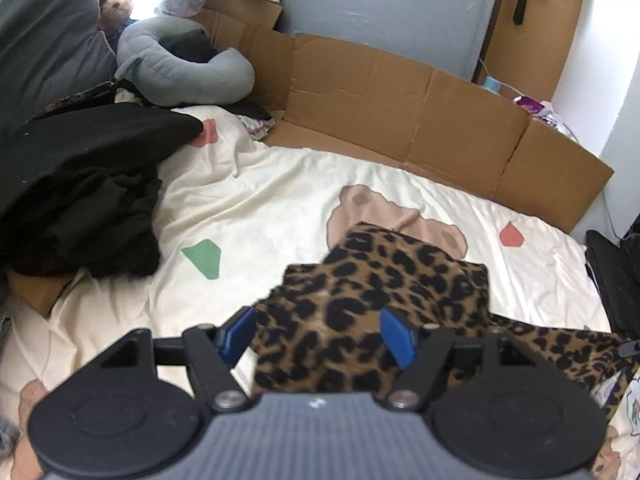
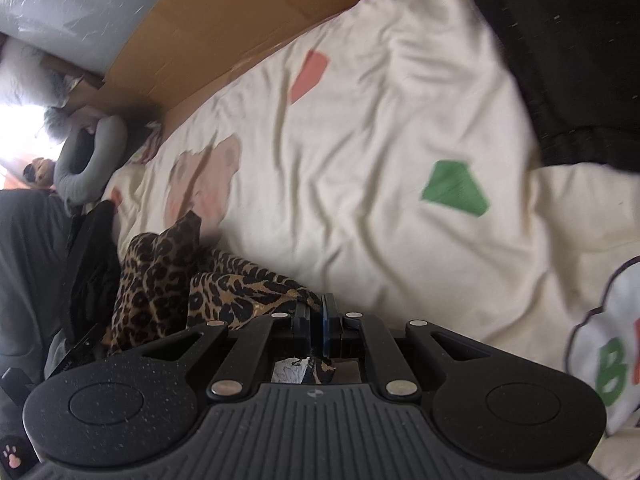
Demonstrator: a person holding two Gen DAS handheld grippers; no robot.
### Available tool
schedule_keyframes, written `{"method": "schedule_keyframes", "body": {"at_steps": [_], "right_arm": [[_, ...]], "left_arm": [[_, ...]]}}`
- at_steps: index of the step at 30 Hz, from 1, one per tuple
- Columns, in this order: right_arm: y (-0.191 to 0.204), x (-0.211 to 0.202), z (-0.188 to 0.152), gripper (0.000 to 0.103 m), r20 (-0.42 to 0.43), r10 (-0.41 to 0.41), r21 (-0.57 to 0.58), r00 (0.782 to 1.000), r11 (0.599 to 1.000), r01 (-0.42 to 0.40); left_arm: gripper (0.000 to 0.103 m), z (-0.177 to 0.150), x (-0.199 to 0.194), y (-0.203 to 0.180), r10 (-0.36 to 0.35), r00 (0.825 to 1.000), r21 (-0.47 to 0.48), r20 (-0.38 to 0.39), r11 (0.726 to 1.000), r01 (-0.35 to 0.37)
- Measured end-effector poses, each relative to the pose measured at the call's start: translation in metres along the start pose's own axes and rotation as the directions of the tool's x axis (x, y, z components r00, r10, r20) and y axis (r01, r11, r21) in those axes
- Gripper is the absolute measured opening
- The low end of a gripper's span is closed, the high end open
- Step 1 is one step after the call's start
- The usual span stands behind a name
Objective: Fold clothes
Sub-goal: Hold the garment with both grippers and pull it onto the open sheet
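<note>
garment [image 1: 360, 300]: I judged it light, limp, slippery; best pinched at a hem.
left gripper [image 1: 318, 330]: spread wide, cloth bunched between.
right gripper [image 2: 316, 318]: clenched on garment edge.

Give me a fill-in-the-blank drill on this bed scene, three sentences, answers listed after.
1. The garment between the left gripper's spread fingers has a ____ print.
2. The right gripper is ____ on an edge of that garment.
3. The wall of flattened boxes along the far side of the bedsheet is made of ____.

Missing words: leopard; shut; cardboard
</note>
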State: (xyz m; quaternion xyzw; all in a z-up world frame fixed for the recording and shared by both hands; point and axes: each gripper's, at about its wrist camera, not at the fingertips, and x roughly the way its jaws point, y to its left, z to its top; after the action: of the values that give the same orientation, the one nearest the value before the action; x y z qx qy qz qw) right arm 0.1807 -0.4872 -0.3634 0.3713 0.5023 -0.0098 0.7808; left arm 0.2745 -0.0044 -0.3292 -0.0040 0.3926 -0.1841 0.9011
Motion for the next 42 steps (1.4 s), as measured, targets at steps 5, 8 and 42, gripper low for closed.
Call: {"method": "schedule_keyframes", "body": {"at_steps": [5, 8, 42], "right_arm": [[-0.011, -0.007, 0.004, 0.003, 0.023, -0.037, 0.004, 0.999, 0.999, 0.037], [-0.017, -0.01, 0.003, 0.003, 0.031, -0.056, 0.007, 0.998, 0.998, 0.056], [-0.03, -0.006, -0.003, 0.003, -0.004, -0.067, 0.021, 0.998, 0.998, 0.067]], "left_arm": [[0.072, 0.002, 0.02, 0.002, -0.01, 1.0, -0.012, -0.007, 1.0, 0.01], [0.072, 0.004, 0.032, 0.0, -0.03, 0.999, -0.015, -0.014, 0.999, 0.03], [0.003, 0.028, 0.129, -0.07, -0.244, 0.953, 0.122, -0.181, 0.956, 0.268]]}}
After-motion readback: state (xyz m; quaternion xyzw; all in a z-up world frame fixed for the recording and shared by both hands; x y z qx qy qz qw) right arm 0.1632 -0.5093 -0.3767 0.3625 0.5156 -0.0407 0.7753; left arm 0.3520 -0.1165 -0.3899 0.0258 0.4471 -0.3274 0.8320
